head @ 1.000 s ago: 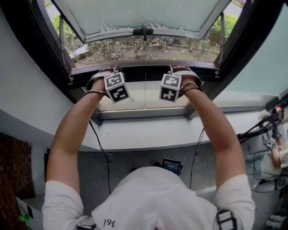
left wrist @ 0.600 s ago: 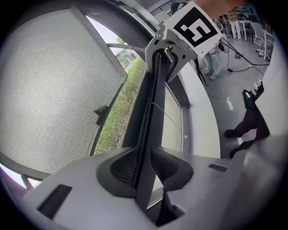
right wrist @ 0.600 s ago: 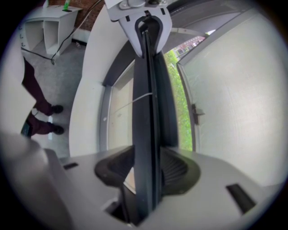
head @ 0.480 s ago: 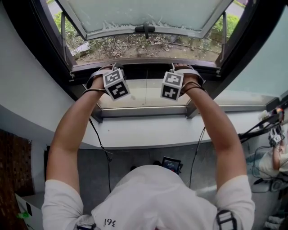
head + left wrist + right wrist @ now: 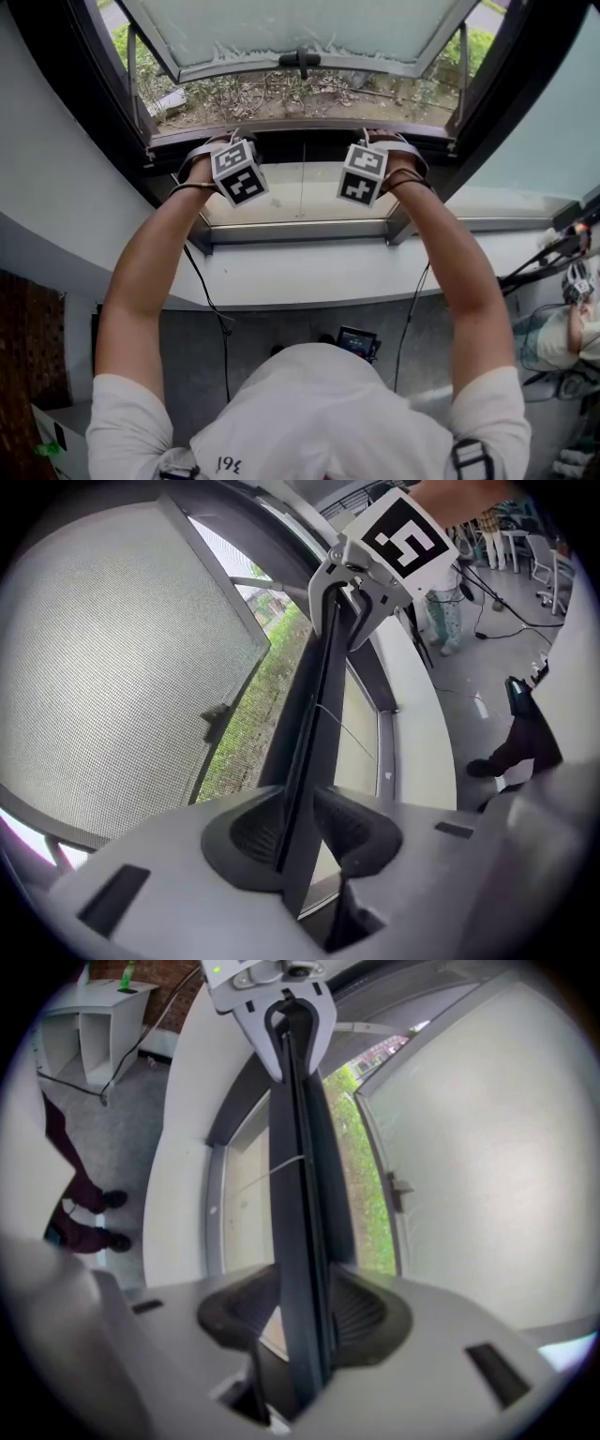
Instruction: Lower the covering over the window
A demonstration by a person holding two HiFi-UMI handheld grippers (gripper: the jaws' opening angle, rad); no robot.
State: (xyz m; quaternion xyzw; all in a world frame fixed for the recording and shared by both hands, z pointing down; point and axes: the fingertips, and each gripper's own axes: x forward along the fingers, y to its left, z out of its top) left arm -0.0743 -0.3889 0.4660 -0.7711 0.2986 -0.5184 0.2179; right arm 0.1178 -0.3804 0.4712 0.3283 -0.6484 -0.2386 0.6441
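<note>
A dark horizontal bar [image 5: 302,142], the bottom rail of the window covering, runs across the window opening above a pale lower pane [image 5: 272,192]. My left gripper [image 5: 223,142] is shut on the bar's left part, and my right gripper [image 5: 382,141] on its right part. In the left gripper view the bar [image 5: 314,714] runs from between the left gripper's [image 5: 295,834] pads up to the right gripper [image 5: 361,574]. In the right gripper view the bar [image 5: 298,1166] is pinched in the right gripper [image 5: 305,1321], with the left gripper [image 5: 281,988] at its far end.
The window sash [image 5: 300,28] is tilted outward, its handle [image 5: 300,62] just beyond the bar, with plants and ground below. A thin cord [image 5: 302,183] hangs behind the bar. A white sill [image 5: 309,272] lies under my arms. Cables [image 5: 544,262] and another person [image 5: 572,328] are at the right.
Both grippers stay clamped on the bar at much the same height. The left gripper's cube has rolled slightly.
</note>
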